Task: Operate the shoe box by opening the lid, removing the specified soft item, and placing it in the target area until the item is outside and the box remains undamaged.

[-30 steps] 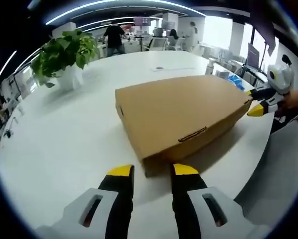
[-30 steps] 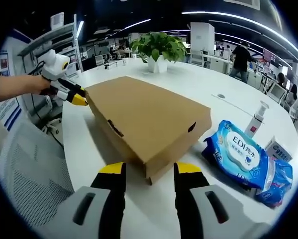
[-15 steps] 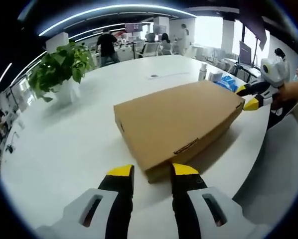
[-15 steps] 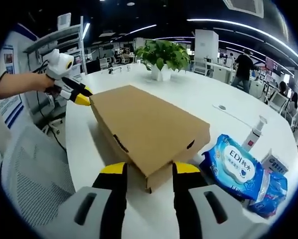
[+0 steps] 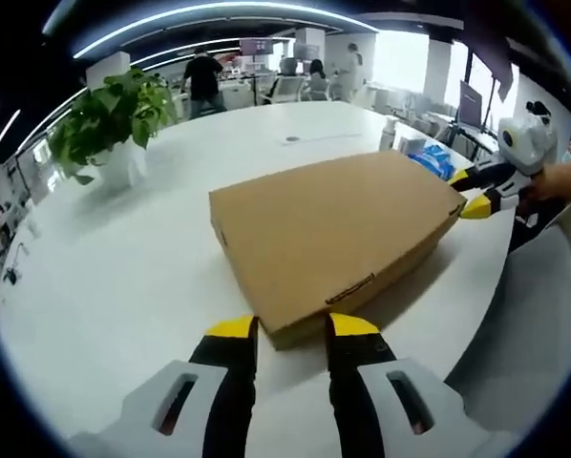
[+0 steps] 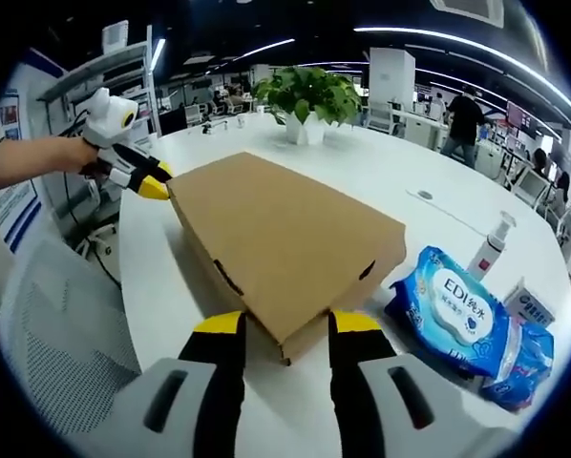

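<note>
A closed brown cardboard shoe box (image 5: 333, 215) lies flat on the white round table (image 5: 123, 277). My left gripper (image 5: 293, 329) stands open, with the box's near corner between its yellow tips. Across the box, my right gripper (image 5: 472, 193) comes in from the right, held in a hand, its tips at the far corner. In the right gripper view the same box (image 6: 285, 229) reaches down to my right gripper (image 6: 286, 324), which is open astride that corner. My left gripper (image 6: 144, 179) touches the opposite corner at the left. The lid is down, so the contents are hidden.
A blue pack of wet wipes (image 6: 457, 305), a pump bottle (image 6: 496, 240) and a small carton (image 6: 529, 307) lie right of the box. A potted plant (image 6: 306, 95) stands behind it. White mesh chairs (image 6: 56, 315) edge the table. People stand far off.
Both views have shifted slightly, with each gripper edging a little closer onto its corner of the box. The box has stayed closed and in place.
</note>
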A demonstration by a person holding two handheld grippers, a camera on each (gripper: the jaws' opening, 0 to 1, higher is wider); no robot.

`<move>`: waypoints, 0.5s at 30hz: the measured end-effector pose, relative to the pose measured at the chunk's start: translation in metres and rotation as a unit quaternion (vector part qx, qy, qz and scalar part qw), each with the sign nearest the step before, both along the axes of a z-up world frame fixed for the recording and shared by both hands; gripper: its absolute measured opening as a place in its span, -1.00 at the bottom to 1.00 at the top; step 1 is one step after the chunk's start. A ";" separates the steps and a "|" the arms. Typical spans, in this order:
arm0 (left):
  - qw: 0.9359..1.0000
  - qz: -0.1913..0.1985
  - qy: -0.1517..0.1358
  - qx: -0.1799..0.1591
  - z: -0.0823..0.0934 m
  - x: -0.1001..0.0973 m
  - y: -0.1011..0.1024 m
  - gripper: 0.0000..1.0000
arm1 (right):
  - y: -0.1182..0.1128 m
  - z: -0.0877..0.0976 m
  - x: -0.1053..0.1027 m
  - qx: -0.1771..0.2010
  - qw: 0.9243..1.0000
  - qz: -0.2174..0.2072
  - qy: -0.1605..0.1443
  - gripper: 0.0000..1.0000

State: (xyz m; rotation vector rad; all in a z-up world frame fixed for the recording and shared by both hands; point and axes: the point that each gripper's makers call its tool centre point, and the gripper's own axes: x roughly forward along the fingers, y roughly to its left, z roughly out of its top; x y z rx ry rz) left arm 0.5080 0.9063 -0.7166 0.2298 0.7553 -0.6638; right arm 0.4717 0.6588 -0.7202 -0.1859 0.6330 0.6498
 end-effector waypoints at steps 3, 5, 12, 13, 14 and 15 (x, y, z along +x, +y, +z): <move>1.000 0.001 -0.001 -0.001 0.000 0.004 -0.001 -0.46 | -0.001 0.000 0.005 -0.002 1.000 0.000 0.000 -0.38; 1.000 0.002 0.000 0.000 0.000 0.008 -0.002 -0.46 | -0.002 0.000 0.007 -0.001 1.000 0.000 -0.001 -0.38; 1.000 0.001 0.002 0.002 0.000 0.023 -0.004 -0.46 | -0.005 0.000 0.021 0.001 1.000 -0.002 0.000 -0.38; 1.000 0.001 0.002 0.002 0.000 0.025 -0.004 -0.46 | -0.005 0.000 0.023 0.001 1.000 -0.002 0.001 -0.38; 1.000 0.000 0.002 0.003 0.000 0.029 -0.005 -0.46 | -0.006 0.000 0.026 0.001 1.000 -0.002 0.002 -0.38; 1.000 0.000 0.002 0.003 0.000 0.031 -0.005 -0.46 | -0.006 0.000 0.028 0.001 1.000 -0.002 0.002 -0.38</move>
